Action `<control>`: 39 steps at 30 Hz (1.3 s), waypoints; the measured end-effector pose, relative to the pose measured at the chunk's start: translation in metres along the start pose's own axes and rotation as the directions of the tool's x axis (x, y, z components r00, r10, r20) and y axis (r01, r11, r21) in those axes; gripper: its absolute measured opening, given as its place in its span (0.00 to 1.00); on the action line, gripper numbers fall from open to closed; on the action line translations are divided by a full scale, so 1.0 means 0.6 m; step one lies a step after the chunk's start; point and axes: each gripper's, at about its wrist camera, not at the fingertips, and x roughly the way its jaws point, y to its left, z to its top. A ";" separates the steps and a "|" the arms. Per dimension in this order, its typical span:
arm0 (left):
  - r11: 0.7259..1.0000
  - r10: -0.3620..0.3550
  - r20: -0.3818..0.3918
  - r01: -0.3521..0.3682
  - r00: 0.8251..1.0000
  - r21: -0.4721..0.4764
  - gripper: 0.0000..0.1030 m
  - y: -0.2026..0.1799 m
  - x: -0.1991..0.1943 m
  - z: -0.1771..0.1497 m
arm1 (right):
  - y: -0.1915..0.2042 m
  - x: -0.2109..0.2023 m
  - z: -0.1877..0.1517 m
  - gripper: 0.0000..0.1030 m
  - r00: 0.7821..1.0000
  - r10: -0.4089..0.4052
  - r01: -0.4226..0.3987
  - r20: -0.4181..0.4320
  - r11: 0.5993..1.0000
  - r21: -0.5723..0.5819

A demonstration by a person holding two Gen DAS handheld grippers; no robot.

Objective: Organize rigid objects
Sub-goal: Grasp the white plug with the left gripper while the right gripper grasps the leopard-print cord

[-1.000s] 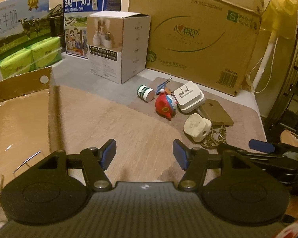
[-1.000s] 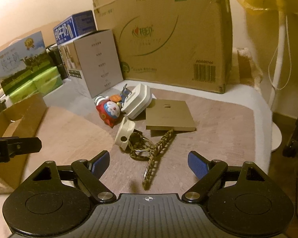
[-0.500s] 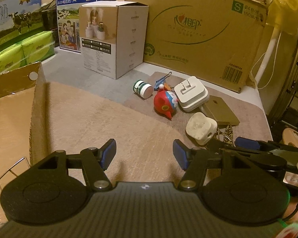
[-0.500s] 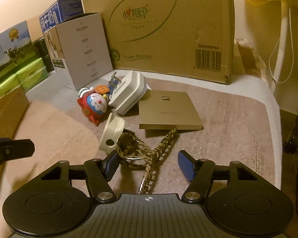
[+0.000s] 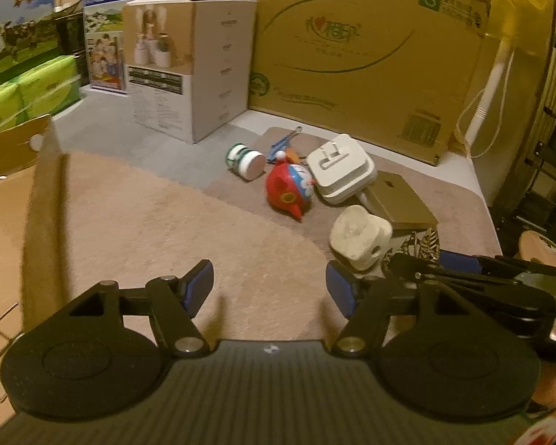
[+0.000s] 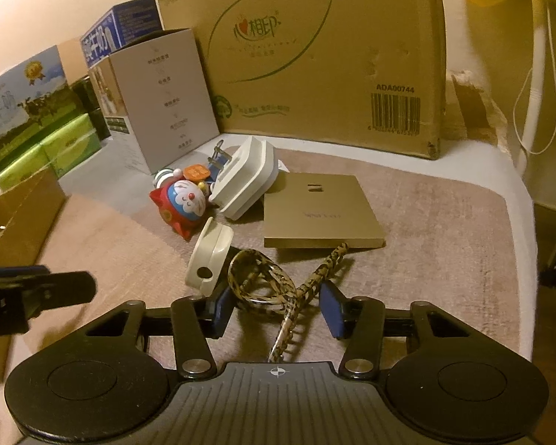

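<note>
Leopard-print glasses (image 6: 263,285) lie folded on the brown mat, and my right gripper (image 6: 276,298) is closing around them. The left pad is at the rim; the right pad still stands off the temple arm. Just beyond lie a cream plug (image 6: 209,256), a red and blue cat toy (image 6: 181,204), a white charger (image 6: 244,181) and a flat gold box (image 6: 322,215). A small jar (image 5: 244,159) and a blue clip (image 5: 283,141) sit further back. My left gripper (image 5: 268,278) hovers over bare mat, jaws opening, nothing between them. The right gripper (image 5: 463,270) shows at its right.
An open cardboard box (image 5: 3,185) stands at the left. A big carton (image 5: 352,55), a white product box (image 5: 192,63), milk cartons and green tissue packs (image 5: 26,92) line the back. A white fan pole (image 5: 489,85) and cord stand at the right edge.
My right gripper moved forward onto the glasses and its jaws narrowed around them. The left gripper came forward and down slightly, and its jaws widened a little.
</note>
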 end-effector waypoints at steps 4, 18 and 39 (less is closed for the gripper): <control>0.999 -0.045 0.001 0.045 0.999 0.031 0.64 -0.018 0.015 0.007 | -0.018 -0.019 0.000 0.48 1.000 -0.017 0.017 0.015 1.000 -0.006; 0.976 -0.163 -0.016 0.164 0.986 0.146 0.65 -0.071 0.102 0.025 | -0.072 -0.036 -0.008 0.48 0.998 -0.055 0.055 0.014 0.998 -0.004; 0.972 -0.187 -0.079 0.196 0.979 0.129 0.45 -0.072 0.101 0.007 | -0.057 -0.038 -0.012 0.48 0.999 -0.035 0.035 0.007 0.999 -0.015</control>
